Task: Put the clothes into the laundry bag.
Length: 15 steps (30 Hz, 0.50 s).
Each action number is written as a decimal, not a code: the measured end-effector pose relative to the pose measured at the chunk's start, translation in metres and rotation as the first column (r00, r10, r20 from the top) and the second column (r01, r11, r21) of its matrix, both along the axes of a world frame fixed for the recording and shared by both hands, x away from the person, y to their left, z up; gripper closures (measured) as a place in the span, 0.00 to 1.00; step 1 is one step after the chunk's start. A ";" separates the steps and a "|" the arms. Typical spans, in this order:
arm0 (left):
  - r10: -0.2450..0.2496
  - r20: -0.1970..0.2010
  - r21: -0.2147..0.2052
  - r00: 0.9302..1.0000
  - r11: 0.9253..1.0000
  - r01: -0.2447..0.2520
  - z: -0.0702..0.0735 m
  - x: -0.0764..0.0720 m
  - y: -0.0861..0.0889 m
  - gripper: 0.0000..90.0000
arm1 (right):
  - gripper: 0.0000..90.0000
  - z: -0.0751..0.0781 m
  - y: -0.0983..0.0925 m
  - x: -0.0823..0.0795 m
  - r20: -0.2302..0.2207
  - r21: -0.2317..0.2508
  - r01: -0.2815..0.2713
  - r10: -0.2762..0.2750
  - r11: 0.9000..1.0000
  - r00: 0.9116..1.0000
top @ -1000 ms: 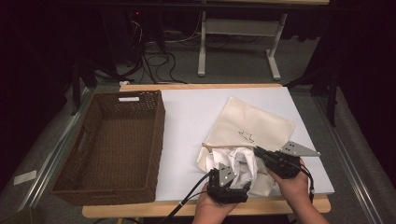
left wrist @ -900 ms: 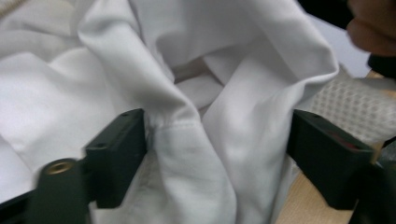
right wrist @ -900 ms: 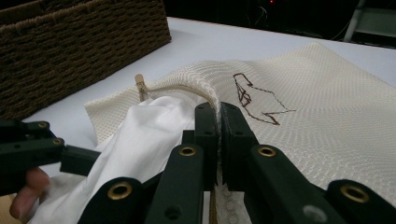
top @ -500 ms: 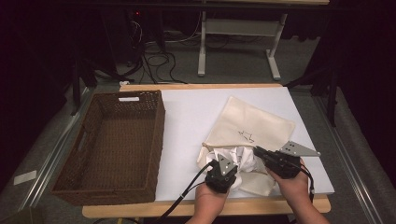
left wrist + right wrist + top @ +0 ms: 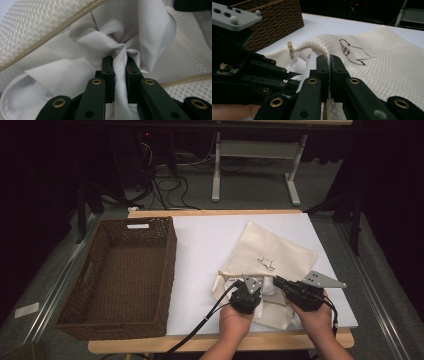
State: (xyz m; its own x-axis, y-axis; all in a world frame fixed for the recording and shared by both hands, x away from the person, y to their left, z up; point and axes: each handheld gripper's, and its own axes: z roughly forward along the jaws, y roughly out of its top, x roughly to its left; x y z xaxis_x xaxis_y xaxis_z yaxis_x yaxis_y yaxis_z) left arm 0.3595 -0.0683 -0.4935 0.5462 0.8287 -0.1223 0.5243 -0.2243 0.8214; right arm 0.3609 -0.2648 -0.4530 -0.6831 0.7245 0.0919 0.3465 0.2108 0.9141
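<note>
The left hand-held gripper (image 5: 119, 67) has just closed, pinching the white cloth (image 5: 75, 60); the right hand-held gripper (image 5: 329, 67) pinches the mesh bag (image 5: 387, 65) rim, so pulling out can begin.

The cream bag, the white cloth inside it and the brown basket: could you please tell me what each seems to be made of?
Cream bag: looks like a matte mesh textile, with a honeycomb weave and a zip edge. White cloth: seemingly thin, smooth woven fabric, falling in soft folds. Brown basket: apparently woven wicker or rattan, with plaited strands showing.
</note>
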 end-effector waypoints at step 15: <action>0.013 0.058 -0.033 0.998 0.999 -0.011 0.001 -0.002 0.001 0.49 | 0.98 -0.001 -0.001 0.000 0.000 0.000 0.001 -0.001 1.000 1.000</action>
State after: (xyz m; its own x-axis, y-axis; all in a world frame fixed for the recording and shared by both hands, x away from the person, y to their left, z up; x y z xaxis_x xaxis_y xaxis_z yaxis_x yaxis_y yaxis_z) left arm 0.3576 -0.0670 -0.4920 0.5434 0.8312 -0.1174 0.4778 -0.1913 0.8574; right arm 0.3609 -0.2662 -0.4536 -0.6820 0.7255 0.0921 0.3471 0.2102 0.9140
